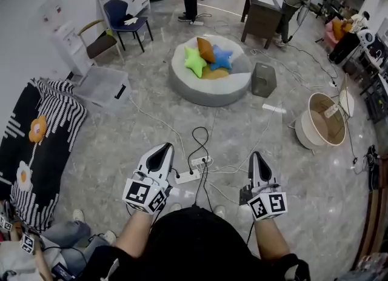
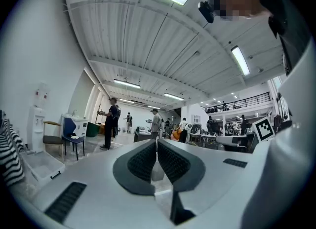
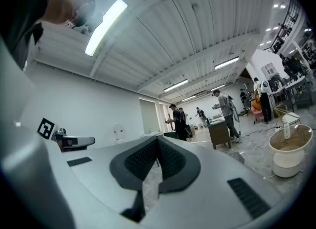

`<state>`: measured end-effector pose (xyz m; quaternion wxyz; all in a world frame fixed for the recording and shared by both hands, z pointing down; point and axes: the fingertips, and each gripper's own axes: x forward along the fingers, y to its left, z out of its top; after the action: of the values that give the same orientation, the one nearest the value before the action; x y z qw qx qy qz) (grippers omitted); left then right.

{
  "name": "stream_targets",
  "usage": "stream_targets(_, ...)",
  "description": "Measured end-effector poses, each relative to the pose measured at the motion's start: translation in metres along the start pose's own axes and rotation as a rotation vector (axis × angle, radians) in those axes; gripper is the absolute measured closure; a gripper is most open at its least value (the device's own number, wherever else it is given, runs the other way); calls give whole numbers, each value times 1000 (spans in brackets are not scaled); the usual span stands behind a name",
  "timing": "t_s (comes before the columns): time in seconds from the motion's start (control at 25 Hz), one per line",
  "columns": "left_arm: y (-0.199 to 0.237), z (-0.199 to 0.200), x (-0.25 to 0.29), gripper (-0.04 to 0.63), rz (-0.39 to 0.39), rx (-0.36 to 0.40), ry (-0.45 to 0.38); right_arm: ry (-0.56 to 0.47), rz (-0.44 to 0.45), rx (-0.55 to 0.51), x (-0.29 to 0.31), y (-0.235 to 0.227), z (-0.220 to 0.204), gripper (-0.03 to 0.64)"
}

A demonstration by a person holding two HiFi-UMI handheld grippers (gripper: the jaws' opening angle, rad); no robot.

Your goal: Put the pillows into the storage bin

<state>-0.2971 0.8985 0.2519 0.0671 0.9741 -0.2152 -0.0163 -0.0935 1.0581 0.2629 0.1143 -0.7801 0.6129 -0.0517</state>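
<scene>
Several pillows lie on a round grey floor cushion (image 1: 185, 86) across the room: a green star pillow (image 1: 194, 62), an orange pillow (image 1: 206, 49), a blue star pillow (image 1: 221, 59) and a yellow one (image 1: 213, 72) under them. A clear plastic storage bin (image 1: 103, 87) stands open on the floor left of the cushion, and it also shows low at the left edge as the bin (image 2: 39, 166). My left gripper (image 1: 162, 149) and right gripper (image 1: 257, 155) are held level, close to my body and far from the pillows. Both are shut with nothing held, jaws meeting in the left gripper (image 2: 157, 146) and the right gripper (image 3: 158, 146).
A power strip with cables (image 1: 191, 175) lies on the floor just ahead of the grippers. A black-and-white blanket (image 1: 36, 146) is at the left. A small grey basket (image 1: 264, 80) and a round tub (image 1: 324, 119) stand to the right. Chairs (image 1: 124, 22), a desk (image 1: 262, 13) and standing people are farther back.
</scene>
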Motion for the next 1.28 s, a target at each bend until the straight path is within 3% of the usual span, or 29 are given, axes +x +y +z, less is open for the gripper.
stream_targets(0.12, 9, 4, -1, 566, -1, -17, -13, -70, -19, -3, 2, 6, 10, 585)
stream_targets(0.16, 13, 6, -1, 550, 1, -26, -19, -84, -27, -6, 4, 8, 13, 557)
stream_targets(0.24, 23, 8, 1, 377, 8, -44, -22, -92, -51, -8, 9, 11, 14, 430)
stream_targets(0.28, 28, 9, 1, 329, 14, -48, -22, -90, -67, -10, 11, 11, 13, 385)
stream_targets(0.32, 33, 10, 1, 308, 21, -49, -23, -88, -86, -14, 12, 10, 12, 333)
stream_targets(0.4, 44, 11, 1, 271, 30, -52, -26, -84, -119, -18, 15, 8, 11, 290)
stream_targets(0.8, 73, -11, 40, 256, -44, -70, 49, -48, -219, 13, 35, -9, -9, 284)
stream_targets(1.0, 80, -18, 99, 256, -52, -31, 55, -44, -243, 36, 73, -64, -15, 284)
stream_targets(1.28, 65, -11, 212, 258, -21, 0, 40, -12, -201, -4, 138, -164, 3, 284)
